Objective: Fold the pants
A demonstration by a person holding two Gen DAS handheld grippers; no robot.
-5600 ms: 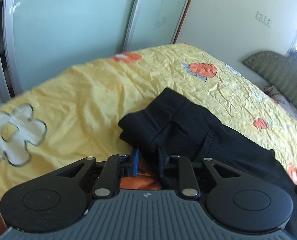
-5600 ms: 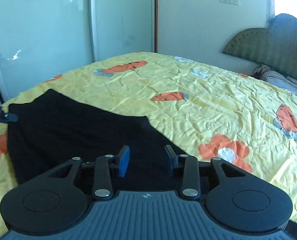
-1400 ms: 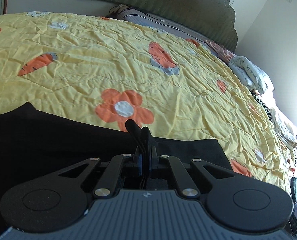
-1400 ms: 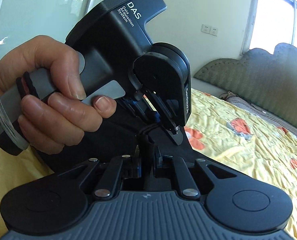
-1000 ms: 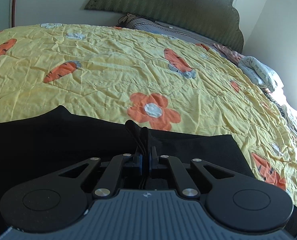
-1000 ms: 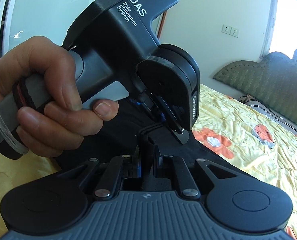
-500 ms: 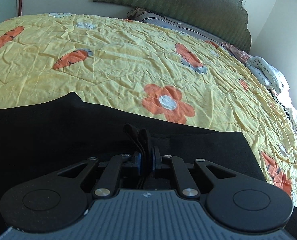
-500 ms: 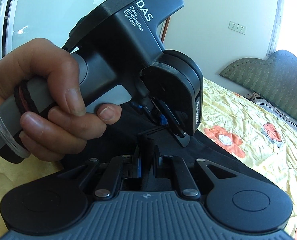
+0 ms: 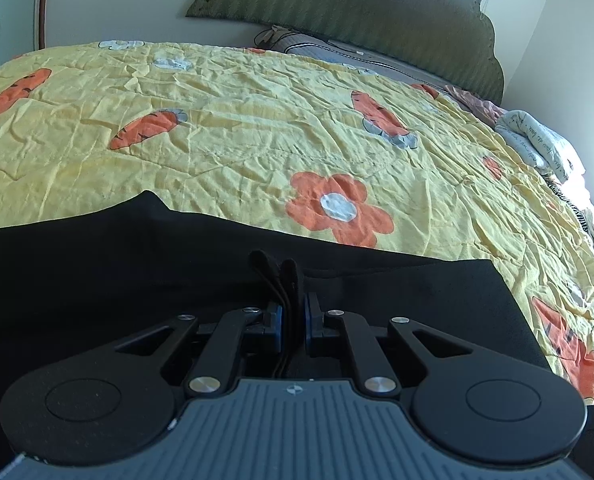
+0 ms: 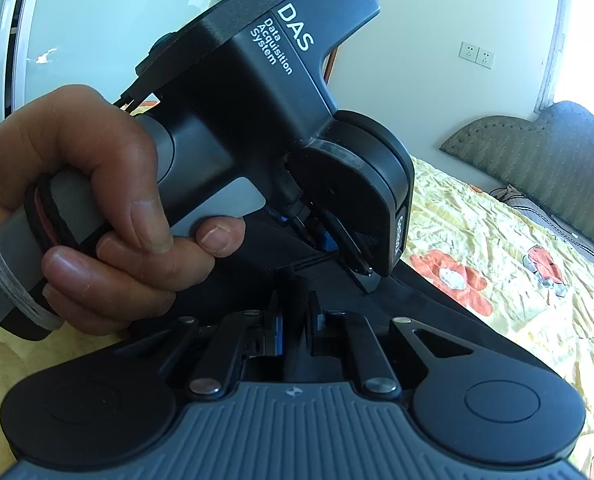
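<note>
Black pants (image 9: 137, 264) lie across the yellow flowered bedspread (image 9: 257, 128) in the left wrist view. My left gripper (image 9: 291, 312) is shut on a bunched edge of the pants that sticks up between its blue pads. My right gripper (image 10: 295, 316) is shut on black pants fabric (image 10: 437, 296) too. In the right wrist view the left gripper's body (image 10: 265, 128) and the hand holding it fill the left and middle, very close, its fingers (image 10: 329, 240) pointing down at the pants beside my right gripper.
A green headboard (image 9: 357, 12) and pillows (image 9: 537, 140) stand at the far end of the bed. Mirrored wardrobe doors (image 10: 97, 20) and a wall with sockets (image 10: 477, 56) show behind the bed in the right wrist view.
Since 5.6 s ago both grippers have shut on the pants and come close together. Over the last second both hold their grip while the views shift slightly.
</note>
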